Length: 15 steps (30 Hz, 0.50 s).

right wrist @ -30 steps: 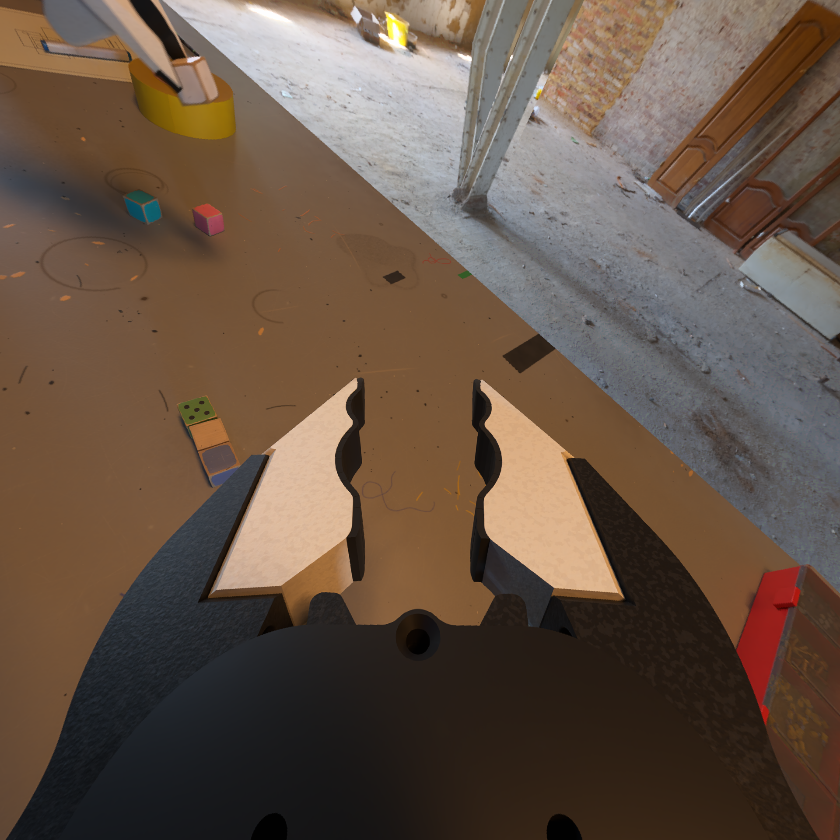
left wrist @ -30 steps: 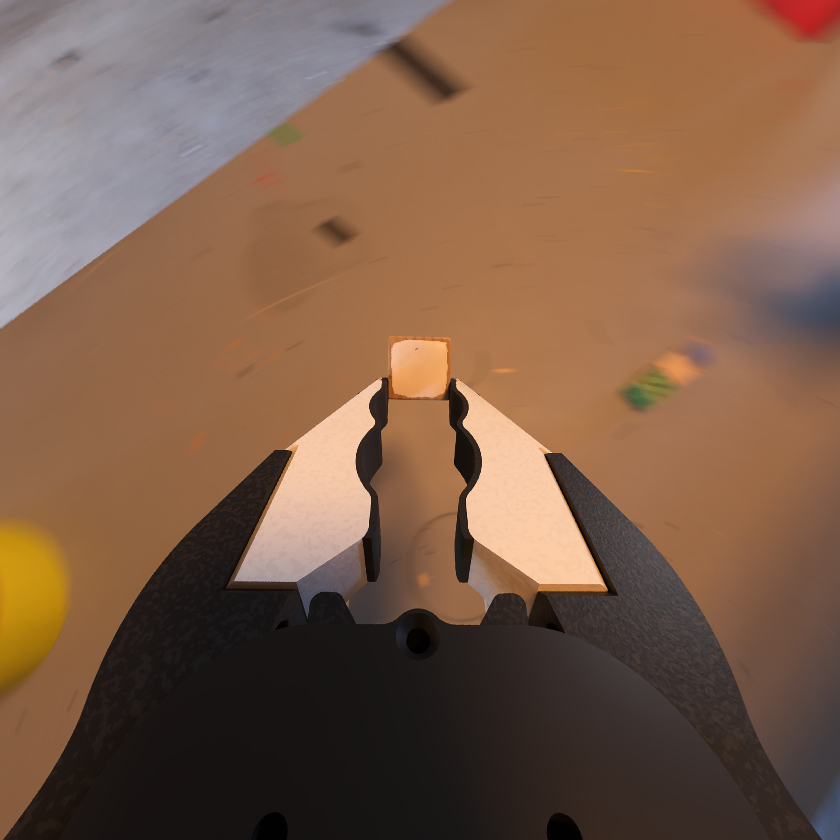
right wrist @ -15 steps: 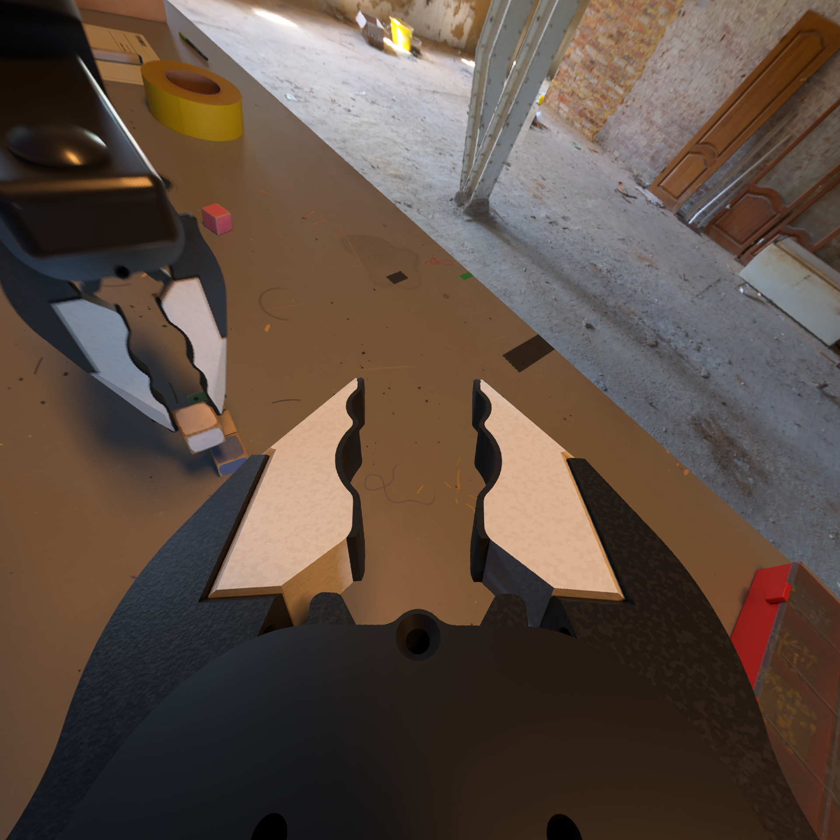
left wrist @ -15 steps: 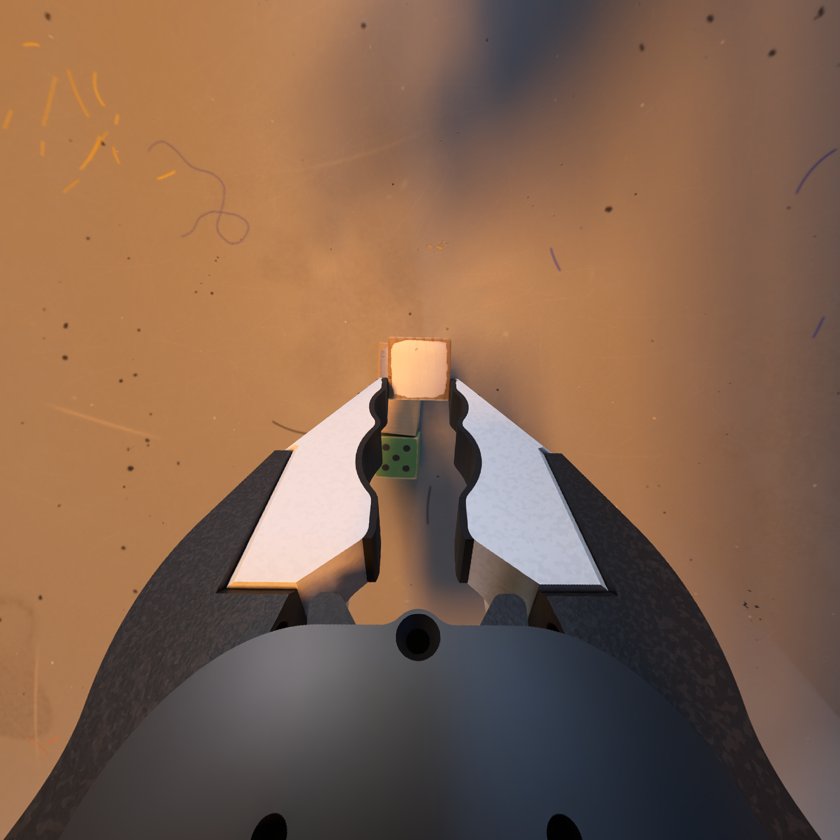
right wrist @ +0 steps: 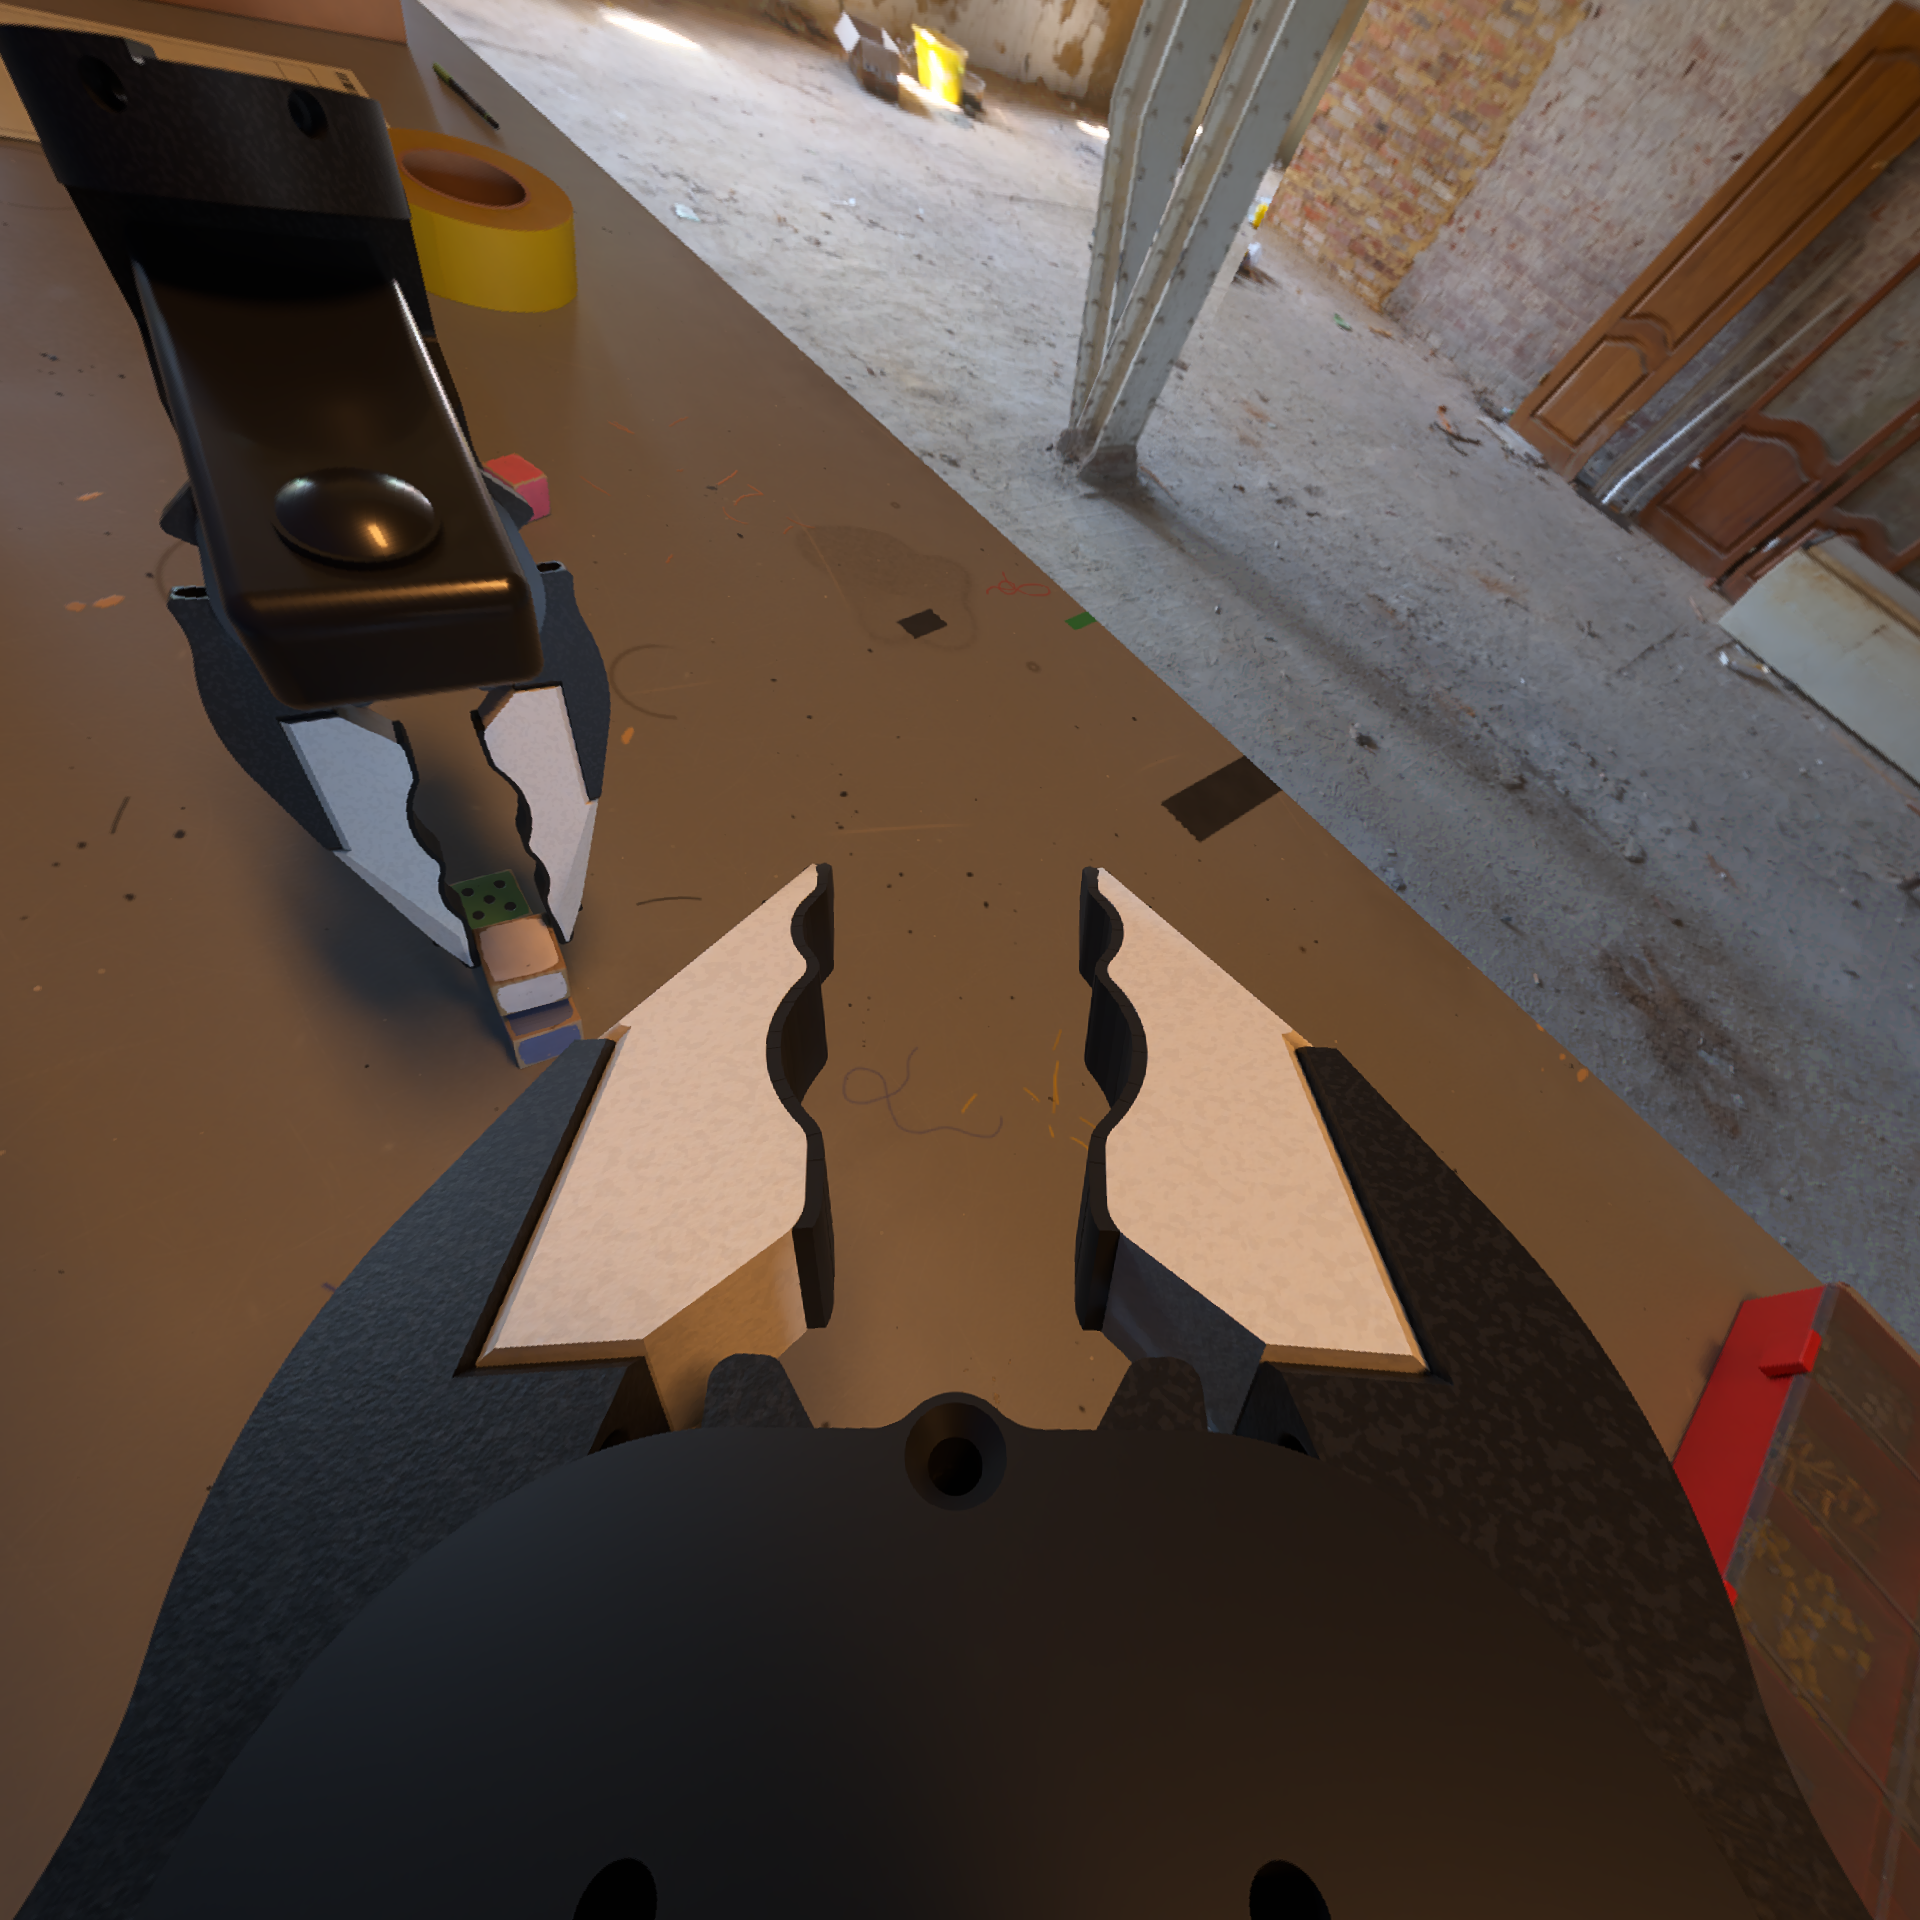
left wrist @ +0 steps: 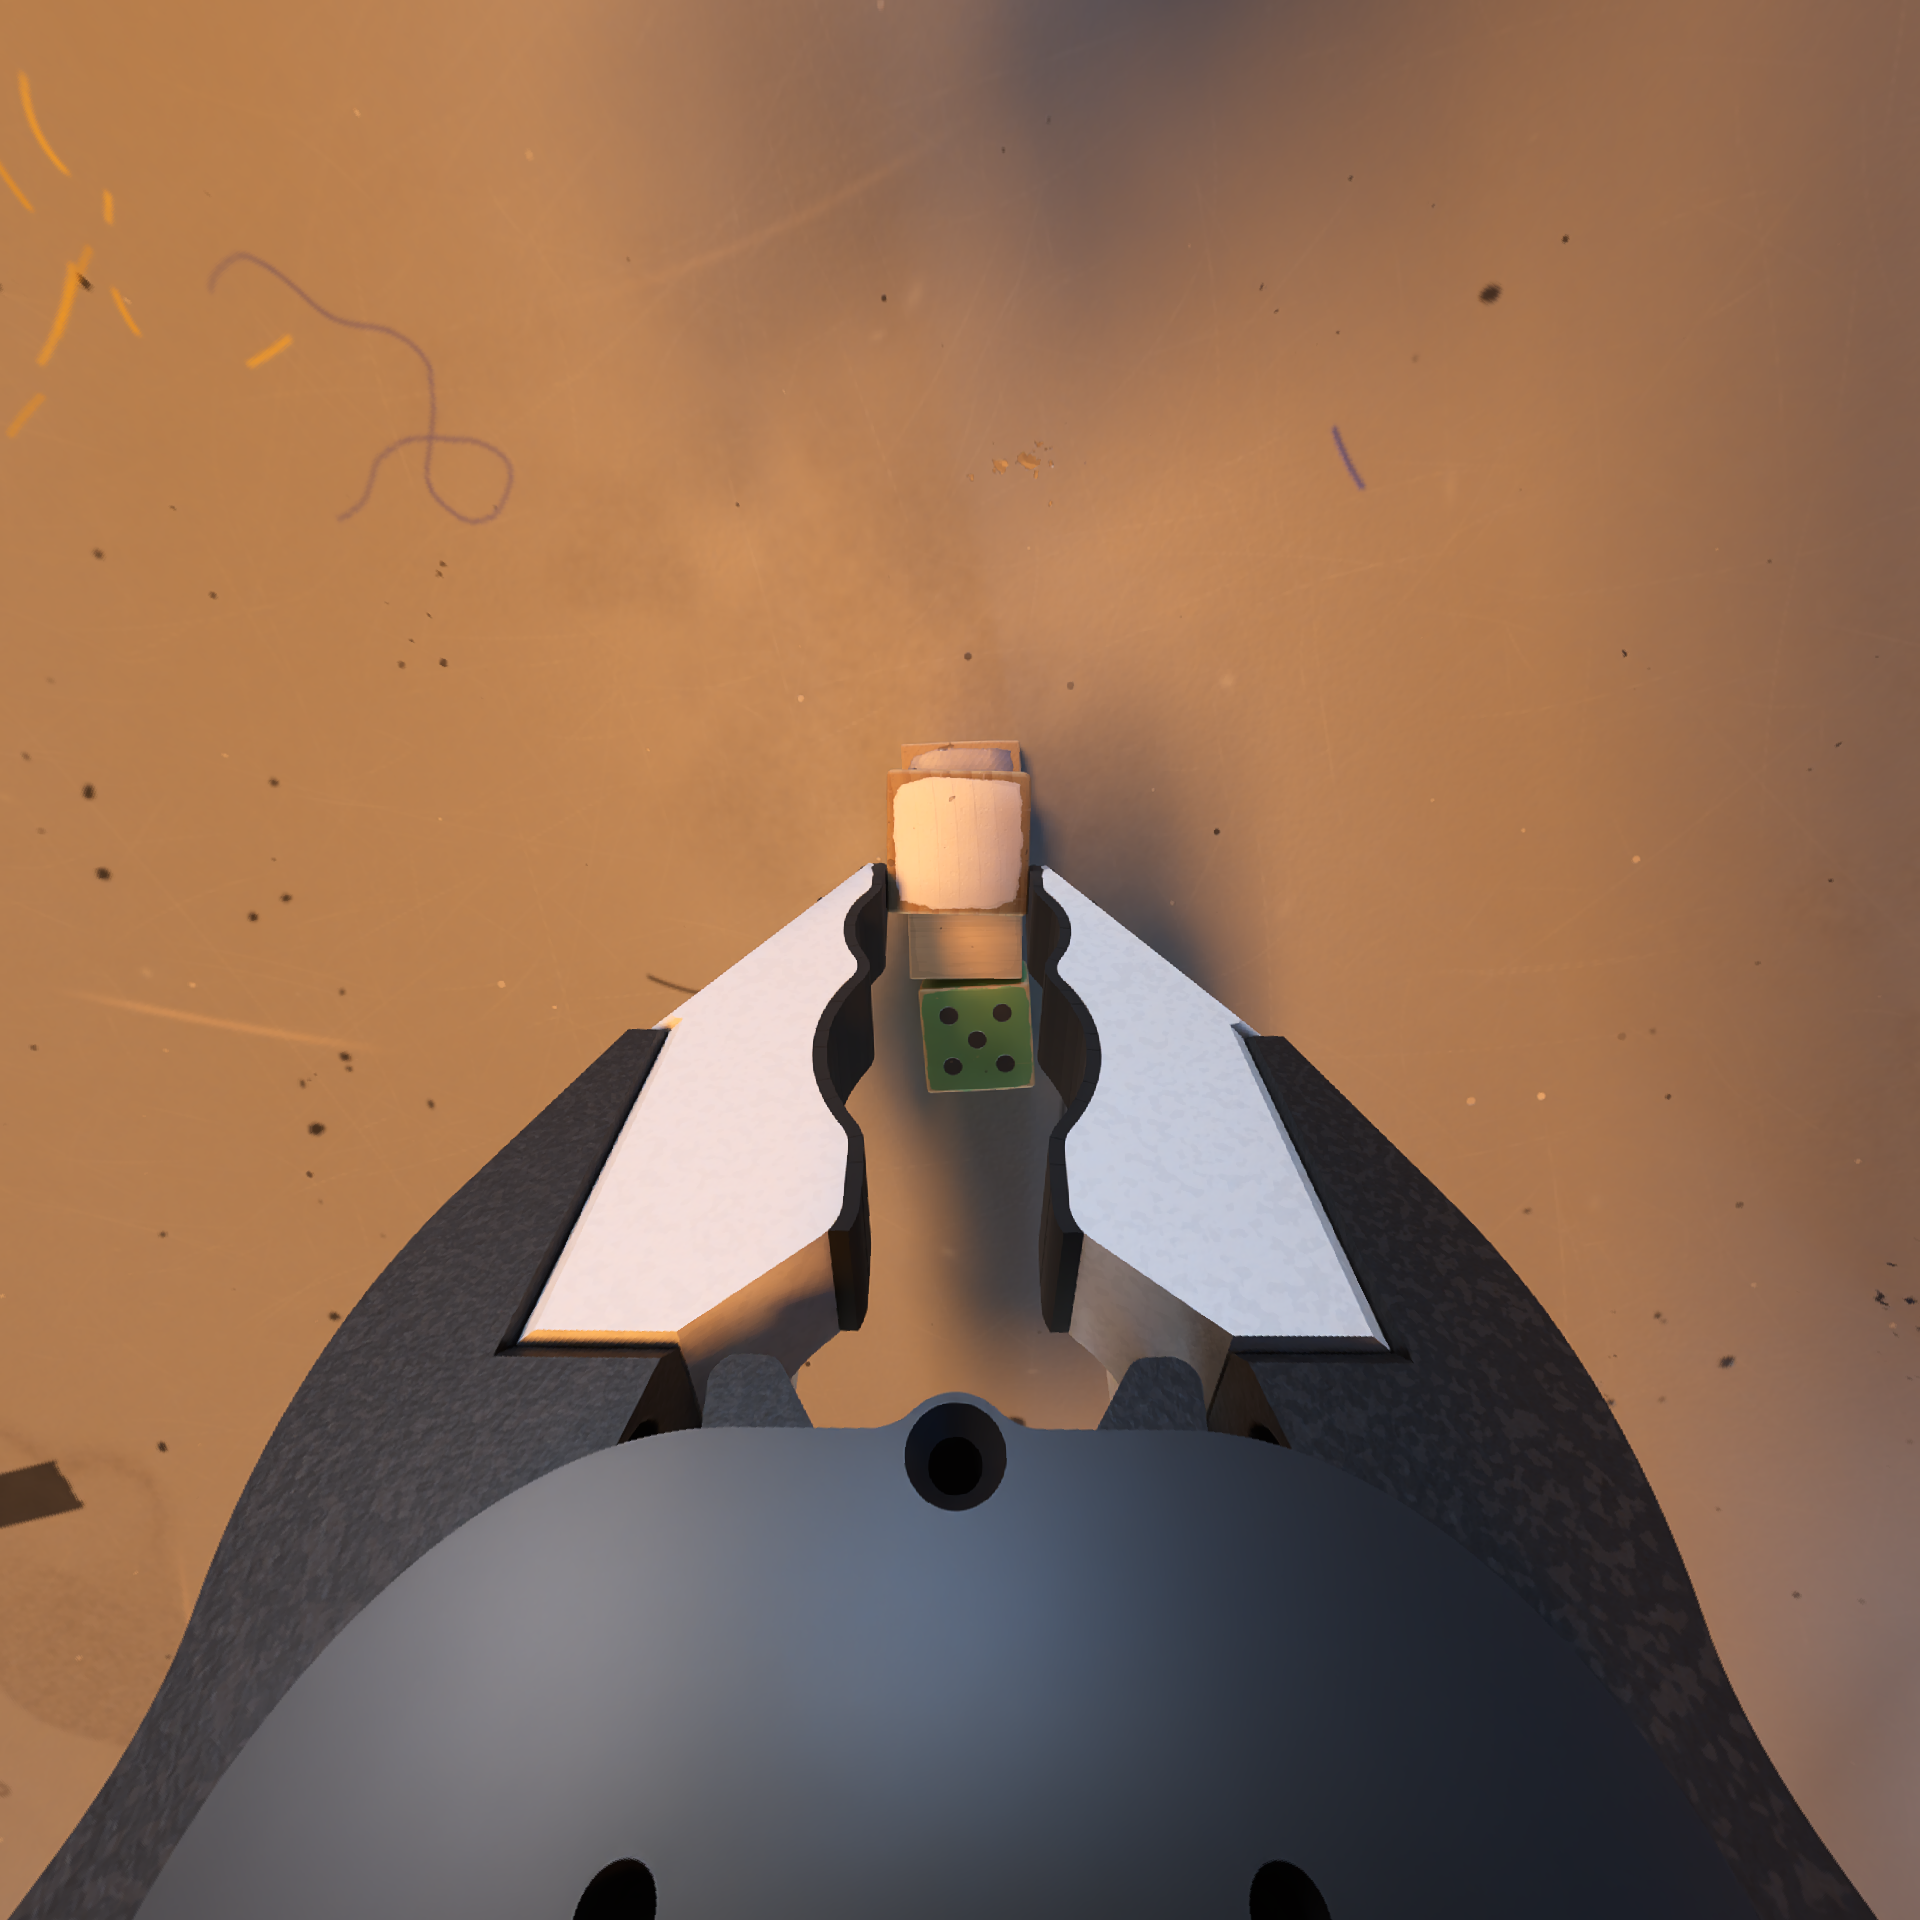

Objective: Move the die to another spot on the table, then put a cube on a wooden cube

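Far left of the right wrist view: left gripper [right wrist: 514, 930], grainy matt black shell, pale speckled fingers with wavy black inner edges, tilted down at the scuffed brown worktop [right wrist: 935, 727] and pinched narrowly on a small pale wooden cube [right wrist: 516, 948]. Behind its body, half hidden: a glossy yellow tape roll [right wrist: 499, 229]. Peeping past its right side: a pink cube [right wrist: 523, 480], mostly covered. On the worktop between the two fingers, just behind the held cube: green die [right wrist: 491, 897], black pips up. In front of the held cube: a bluish cube [right wrist: 542, 1039], lower corner cut off by the near shell. From the left wrist view, square pale face with a tan rim at the fingertips, and directly under it the tan side of a second wooden cube [left wrist: 961, 945], just beside the die; resting on it or held slightly above, impossible to tell. Centre: right gripper [right wrist: 954, 883], spread wide, gripping nothing, only worktop with a thread-like scribble between the fingers. Further right: a flat black tape patch [right wrist: 1221, 798] at the worktop edge, then a red box [right wrist: 1745, 1392], cropped by the frame.
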Motion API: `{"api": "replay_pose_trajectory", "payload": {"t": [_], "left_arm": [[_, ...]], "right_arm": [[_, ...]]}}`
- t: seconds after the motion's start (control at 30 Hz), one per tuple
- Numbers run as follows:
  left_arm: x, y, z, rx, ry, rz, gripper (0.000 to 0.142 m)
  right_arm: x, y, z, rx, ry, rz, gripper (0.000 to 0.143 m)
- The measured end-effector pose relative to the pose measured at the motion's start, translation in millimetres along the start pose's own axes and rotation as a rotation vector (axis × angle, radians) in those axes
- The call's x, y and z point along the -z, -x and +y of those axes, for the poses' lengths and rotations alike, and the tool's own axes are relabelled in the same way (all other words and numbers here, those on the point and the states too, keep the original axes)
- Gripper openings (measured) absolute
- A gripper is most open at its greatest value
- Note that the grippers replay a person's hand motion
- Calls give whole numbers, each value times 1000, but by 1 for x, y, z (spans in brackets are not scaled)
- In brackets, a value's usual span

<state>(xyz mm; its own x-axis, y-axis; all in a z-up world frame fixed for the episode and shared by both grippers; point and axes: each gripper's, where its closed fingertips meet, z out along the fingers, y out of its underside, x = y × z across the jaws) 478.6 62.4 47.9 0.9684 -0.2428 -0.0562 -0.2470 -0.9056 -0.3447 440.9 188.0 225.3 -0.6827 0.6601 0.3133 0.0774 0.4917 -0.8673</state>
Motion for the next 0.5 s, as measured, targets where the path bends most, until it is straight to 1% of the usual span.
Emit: {"api": "replay_pose_trajectory", "payload": {"t": [0.13, 0.5], "left_arm": [[-2, 2, 2, 0, 24, 0, 26], [-4, 2, 1, 3, 19, 13, 26]], "right_arm": [[0, -1, 0, -9, -4, 3, 48], [0, -3, 4, -22, 1, 3, 48]]}}
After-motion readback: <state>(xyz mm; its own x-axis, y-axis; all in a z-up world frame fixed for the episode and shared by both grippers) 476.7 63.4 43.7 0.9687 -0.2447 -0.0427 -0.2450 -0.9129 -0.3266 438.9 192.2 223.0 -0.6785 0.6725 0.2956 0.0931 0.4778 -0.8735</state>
